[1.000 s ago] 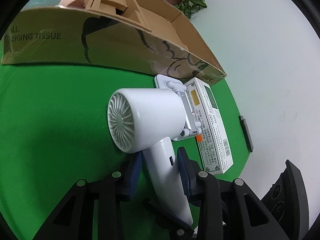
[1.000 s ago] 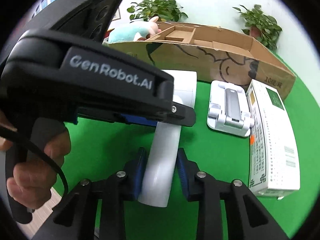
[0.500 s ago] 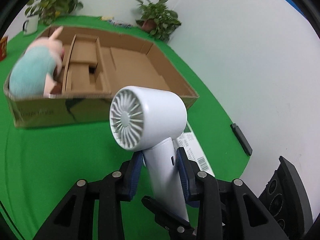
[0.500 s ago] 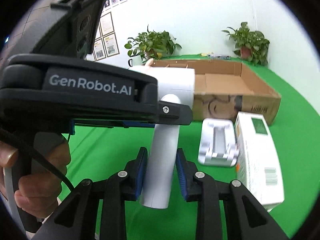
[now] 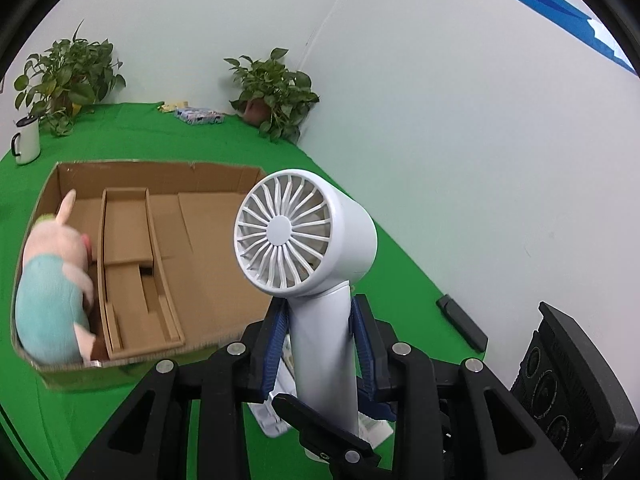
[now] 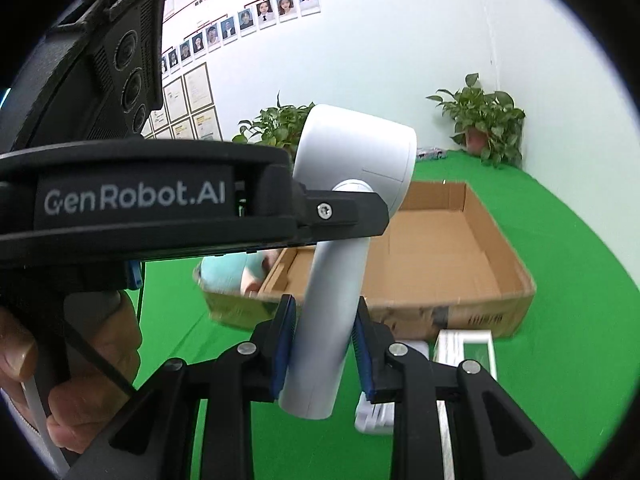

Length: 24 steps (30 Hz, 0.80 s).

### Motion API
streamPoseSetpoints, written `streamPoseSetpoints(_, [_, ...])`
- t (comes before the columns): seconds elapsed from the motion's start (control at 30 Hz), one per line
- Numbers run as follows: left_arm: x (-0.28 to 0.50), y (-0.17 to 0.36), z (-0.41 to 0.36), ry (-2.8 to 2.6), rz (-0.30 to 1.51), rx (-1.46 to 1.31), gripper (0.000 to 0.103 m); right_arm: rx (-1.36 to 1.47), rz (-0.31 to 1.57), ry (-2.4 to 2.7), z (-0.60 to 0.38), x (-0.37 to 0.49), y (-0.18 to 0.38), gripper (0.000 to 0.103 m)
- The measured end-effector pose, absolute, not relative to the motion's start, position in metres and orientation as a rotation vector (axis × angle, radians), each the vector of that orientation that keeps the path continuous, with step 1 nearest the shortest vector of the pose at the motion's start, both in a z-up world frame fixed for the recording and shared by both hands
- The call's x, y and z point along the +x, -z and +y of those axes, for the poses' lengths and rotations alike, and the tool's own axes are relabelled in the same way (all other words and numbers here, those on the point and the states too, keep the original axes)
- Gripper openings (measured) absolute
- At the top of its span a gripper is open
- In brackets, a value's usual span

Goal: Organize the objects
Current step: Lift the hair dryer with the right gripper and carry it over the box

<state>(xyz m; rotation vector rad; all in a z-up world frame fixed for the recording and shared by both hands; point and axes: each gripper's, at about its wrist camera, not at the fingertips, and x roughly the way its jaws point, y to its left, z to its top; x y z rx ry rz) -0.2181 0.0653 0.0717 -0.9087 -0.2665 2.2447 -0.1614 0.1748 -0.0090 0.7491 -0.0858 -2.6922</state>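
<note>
A white hair dryer is held up in the air, handle down, with its fan grille facing the left wrist camera. My left gripper is shut on the upper handle. In the right wrist view my right gripper is shut on the lower handle of the same hair dryer, and the left gripper's black body crosses in front, held by a hand. The open cardboard box lies beyond and below, with a plush toy at its left end.
A white carton and a white stand lie on the green table in front of the box. A mug, potted plants and a black remote sit near the table's edges by the wall.
Both grippers have risen with the hair dryer, lifting it off the green table. It now hangs upright above the box's near side, and the box interior has come into view.
</note>
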Motion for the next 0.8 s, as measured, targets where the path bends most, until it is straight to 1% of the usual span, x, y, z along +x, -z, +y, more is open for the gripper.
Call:
streamPoseSetpoints(0.2, [-0.259,-0.097,0.064,-2.223,-0.296,-0.910,0.030,0.753,-0.044,2.704,0.175,-0.200,-0.013,0.026])
streamPoseSetpoints(0.4, [-0.317,-0.090,0.064,-2.212,-0.367,-0.998,0.030,0.854,-0.020,2.642,0.176,-0.248,-0.018,0.026])
streamPoseSetpoints(0.5, [-0.347,-0.073,0.067,-2.191,-0.386,-1.060,0.030,0.914,-0.006,2.621,0.175,-0.267,-0.010,0.026])
streamPoseSetpoints(0.6, [-0.370,-0.051,0.067,-2.180,-0.412,-1.129,0.030,1.005,-0.037,2.579,0.176,-0.288,0.004,0.026])
streamPoseSetpoints(0.8, [-0.406,0.008,0.060,-2.161,-0.481,-1.280,0.030,1.174,-0.063,2.479,0.172,-0.321,0.043,0.025])
